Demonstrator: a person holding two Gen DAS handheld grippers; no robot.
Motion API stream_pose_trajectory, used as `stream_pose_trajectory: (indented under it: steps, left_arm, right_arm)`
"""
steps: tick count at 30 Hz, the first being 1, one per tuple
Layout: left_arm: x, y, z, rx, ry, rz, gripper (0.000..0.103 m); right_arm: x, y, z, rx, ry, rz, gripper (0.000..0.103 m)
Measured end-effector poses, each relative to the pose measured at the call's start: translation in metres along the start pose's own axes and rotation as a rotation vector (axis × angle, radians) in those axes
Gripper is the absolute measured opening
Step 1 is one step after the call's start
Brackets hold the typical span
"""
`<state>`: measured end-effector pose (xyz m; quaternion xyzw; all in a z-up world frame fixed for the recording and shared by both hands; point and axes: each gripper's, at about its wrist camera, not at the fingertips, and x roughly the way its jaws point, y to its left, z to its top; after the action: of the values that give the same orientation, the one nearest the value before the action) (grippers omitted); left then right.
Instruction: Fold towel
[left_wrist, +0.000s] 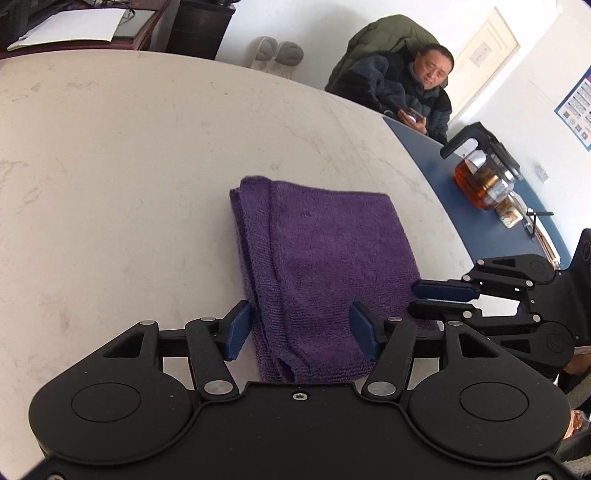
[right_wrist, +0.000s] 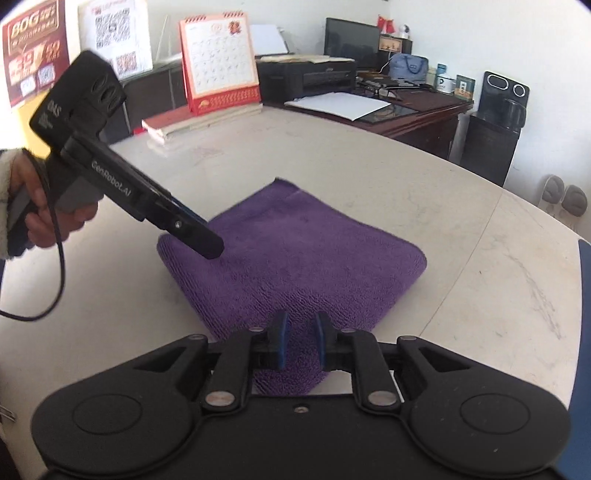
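A purple towel (left_wrist: 321, 266) lies folded into a thick rectangle on the pale round table (left_wrist: 110, 166); it also shows in the right wrist view (right_wrist: 295, 254). My left gripper (left_wrist: 301, 326) is open, its blue pads on either side of the towel's near edge, just above it. My right gripper (right_wrist: 300, 341) is part open with a narrow gap, over the towel's near corner and holding nothing. It appears from the side in the left wrist view (left_wrist: 417, 297) at the towel's right edge. The left gripper also shows in the right wrist view (right_wrist: 212, 249) over the towel's left corner.
A seated man (left_wrist: 413, 92) is at the far side. A glass teapot (left_wrist: 484, 177) stands on a blue surface (left_wrist: 443, 162) at the right. A desk calendar (right_wrist: 219, 59), books (right_wrist: 192, 120), papers (right_wrist: 340, 105) and a printer (right_wrist: 306, 79) lie beyond the table.
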<state>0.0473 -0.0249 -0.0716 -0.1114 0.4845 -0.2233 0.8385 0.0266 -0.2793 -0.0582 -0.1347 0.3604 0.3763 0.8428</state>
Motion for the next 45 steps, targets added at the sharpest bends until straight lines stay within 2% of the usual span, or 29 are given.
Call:
stream_pose_trajectory:
  steps: [4, 7, 11, 14, 16, 19, 22, 25, 27, 30, 31, 32, 35, 38, 42, 45]
  left_arm:
    - [0.010, -0.013, 0.003, 0.046, 0.003, -0.014, 0.060]
    - [0.014, -0.020, 0.008, 0.073, -0.003, 0.011, 0.060]
    - [-0.012, -0.021, 0.019, 0.086, -0.088, 0.044, 0.060]
    - [-0.025, -0.025, 0.039, 0.108, -0.137, -0.001, 0.061]
    - [-0.011, -0.032, 0.053, 0.139, -0.118, -0.009, 0.061]
    - [0.027, -0.036, 0.064, 0.163, -0.046, 0.033, 0.061]
    - [0.055, -0.027, 0.066, 0.119, 0.012, 0.084, 0.060]
    - [0.054, -0.026, 0.069, 0.090, 0.004, 0.074, 0.060]
    - [0.044, -0.030, 0.070, 0.087, -0.018, 0.075, 0.060]
    - [0.012, -0.048, 0.073, 0.085, -0.089, 0.100, 0.067]
    - [-0.003, -0.057, 0.073, 0.071, -0.121, 0.134, 0.078]
    - [-0.019, -0.067, 0.071, 0.050, -0.159, 0.181, 0.090]
    - [-0.053, -0.092, 0.062, -0.002, -0.244, 0.253, 0.103]
    - [-0.075, -0.115, 0.048, -0.051, -0.274, 0.331, 0.103]
    - [-0.091, -0.145, 0.031, -0.079, -0.274, 0.457, 0.103]
    - [-0.096, -0.170, 0.019, -0.076, -0.270, 0.587, 0.103]
  right_arm:
    - [-0.005, -0.012, -0.002, 0.013, 0.015, -0.026, 0.014]
    - [-0.008, -0.023, 0.002, 0.046, 0.029, -0.046, 0.014]
    - [-0.021, -0.032, 0.020, 0.118, -0.036, -0.078, 0.019]
    - [-0.012, -0.035, 0.031, 0.146, -0.046, -0.116, 0.022]
    - [0.004, -0.037, 0.034, 0.155, -0.011, -0.140, 0.022]
    - [0.025, -0.040, 0.033, 0.194, 0.032, -0.155, 0.022]
    - [0.033, -0.041, 0.033, 0.236, 0.037, -0.167, 0.022]
    - [0.029, -0.038, 0.033, 0.266, 0.040, -0.187, 0.023]
    - [0.018, -0.037, 0.033, 0.306, 0.021, -0.195, 0.029]
    - [-0.010, -0.032, 0.034, 0.369, -0.037, -0.231, 0.054]
    - [-0.021, -0.031, 0.034, 0.393, -0.055, -0.235, 0.068]
    - [-0.034, -0.029, 0.033, 0.419, -0.075, -0.230, 0.076]
    - [-0.063, -0.020, 0.030, 0.448, -0.102, -0.205, 0.090]
    - [-0.080, -0.008, 0.028, 0.428, -0.102, -0.213, 0.094]
    - [-0.102, 0.006, 0.024, 0.418, -0.143, -0.219, 0.099]
    - [-0.108, 0.011, 0.020, 0.425, -0.158, -0.186, 0.099]
